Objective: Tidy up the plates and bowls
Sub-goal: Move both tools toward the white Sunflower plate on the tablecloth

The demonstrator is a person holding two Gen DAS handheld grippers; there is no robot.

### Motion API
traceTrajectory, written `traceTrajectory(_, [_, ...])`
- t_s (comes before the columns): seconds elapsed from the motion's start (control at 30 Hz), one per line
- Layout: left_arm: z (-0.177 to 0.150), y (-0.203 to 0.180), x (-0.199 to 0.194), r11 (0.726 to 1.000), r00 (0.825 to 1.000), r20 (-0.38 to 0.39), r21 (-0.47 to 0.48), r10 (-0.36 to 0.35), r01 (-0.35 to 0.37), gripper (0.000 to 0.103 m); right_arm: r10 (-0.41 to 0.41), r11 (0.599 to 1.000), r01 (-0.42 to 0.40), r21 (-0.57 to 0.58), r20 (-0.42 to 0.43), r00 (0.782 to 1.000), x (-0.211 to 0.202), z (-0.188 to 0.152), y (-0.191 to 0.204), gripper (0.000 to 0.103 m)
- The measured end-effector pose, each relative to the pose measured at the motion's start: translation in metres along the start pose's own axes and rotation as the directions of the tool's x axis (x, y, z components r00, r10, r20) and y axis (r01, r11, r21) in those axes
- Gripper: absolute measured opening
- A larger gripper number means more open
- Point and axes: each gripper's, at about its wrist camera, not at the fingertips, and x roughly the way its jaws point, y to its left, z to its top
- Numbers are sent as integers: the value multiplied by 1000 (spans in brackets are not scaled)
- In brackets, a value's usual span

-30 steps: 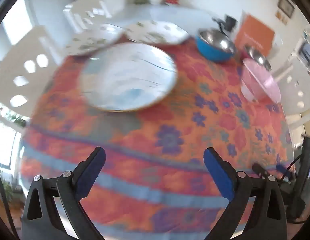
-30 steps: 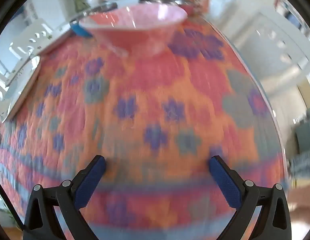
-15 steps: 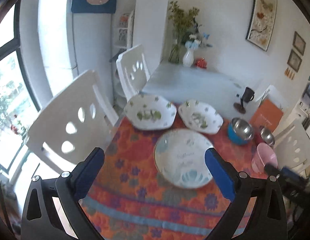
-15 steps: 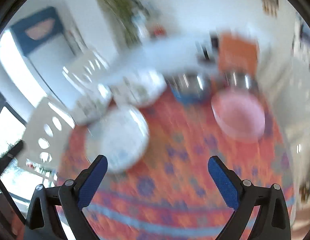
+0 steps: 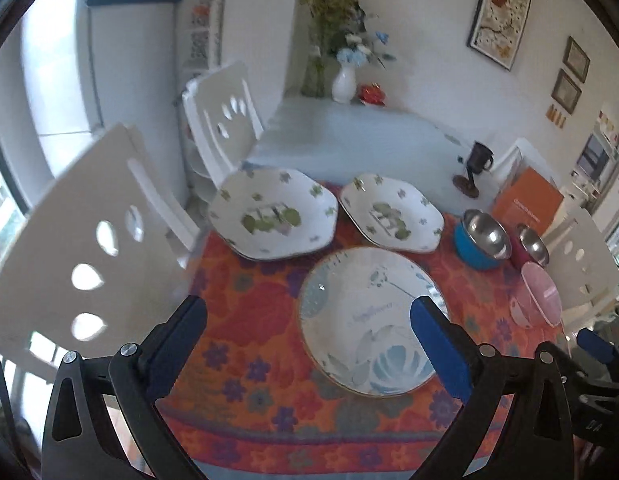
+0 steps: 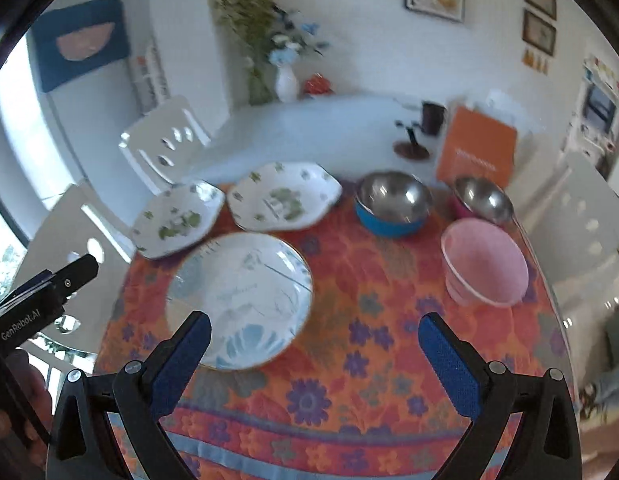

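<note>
A round blue-patterned plate lies on the orange floral cloth nearest me. Behind it sit two white leaf-patterned plates, one on the left and one on the right. Further right stand a steel bowl with a blue outside, a smaller steel bowl and a pink bowl. My left gripper and right gripper both hover open above the table's near side, holding nothing.
White chairs stand at the left and right of the table. A pale blue table behind carries a white vase of flowers, a dark cup and an orange box. The other hand-held gripper shows at the left edge.
Both grippers have risen and pulled back from close over the cloth, so the whole table now shows. Both stay open; no dish has moved.
</note>
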Motion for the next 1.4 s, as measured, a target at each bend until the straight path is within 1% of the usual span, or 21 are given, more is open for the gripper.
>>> traceTrajectory(0.07, [3, -5, 6, 1000, 1000, -13, 16, -20, 20, 102, -30, 1000, 30, -3, -33, 999, 10, 0, -1, 103])
traceTrajectory(0.13, [8, -10, 10, 999, 999, -18, 42, -31, 32, 102, -50, 999, 50, 0, -29, 998, 15, 3, -3, 103])
traceTrajectory(0.2, [11, -16, 15, 997, 999, -31, 75, -23, 25, 102, -53, 999, 53, 5, -31, 998, 19, 7, -3, 103])
traceTrajectory(0.27, [12, -17, 20, 995, 998, -50, 92, -25, 30, 102, -44, 999, 44, 12, -58, 997, 28, 11, -4, 103])
traceTrajectory(0.33, [15, -16, 26, 995, 997, -68, 98, -27, 33, 102, -38, 999, 39, 11, -64, 997, 33, 13, -4, 103])
traceTrajectory(0.43, [18, -11, 33, 995, 996, -90, 94, -14, 23, 102, -56, 998, 55, -15, -58, 997, 42, 17, -3, 103])
traceTrajectory(0.57, [17, 2, 41, 997, 992, -126, 67, -14, 22, 102, -29, 1000, 28, -12, -99, 995, 59, 23, -2, 103])
traceTrajectory(0.63, [17, 7, 45, 998, 990, -138, 68, -4, 14, 102, -15, 1000, 14, -10, -109, 994, 67, 25, 0, 103])
traceTrajectory(0.7, [17, 9, 50, 997, 989, -146, 78, 1, 10, 101, -21, 1000, 18, -21, -117, 993, 73, 28, 4, 103])
traceTrajectory(0.8, [19, 9, 61, 995, 985, -171, 92, -17, 33, 101, -15, 999, 11, -31, -137, 990, 83, 33, 9, 100])
traceTrajectory(0.9, [20, 6, 71, 995, 981, -192, 86, -43, 60, 100, -19, 999, 14, -33, -147, 989, 90, 36, 11, 100])
traceTrajectory(0.97, [21, 4, 76, 994, 979, -198, 80, -52, 69, 100, -11, 1000, 6, -31, -163, 986, 96, 37, 13, 99])
traceTrajectory(1.03, [22, 2, 81, 994, 978, -202, 78, -59, 76, 100, -7, 999, 1, -33, -179, 984, 102, 38, 15, 94])
traceTrajectory(1.1, [22, 2, 84, 994, 977, -204, 77, -62, 79, 100, -3, 999, -4, -40, -192, 981, 106, 38, 17, 93])
traceTrajectory(1.3, [20, 4, 87, 994, 976, -208, 77, -58, 76, 100, 2, 999, -9, -33, -211, 977, 113, 37, 15, 93])
traceTrajectory(1.4, [19, 7, 89, 995, 975, -214, 71, -58, 75, 100, 6, 1000, -10, -18, -219, 976, 116, 36, 11, 91])
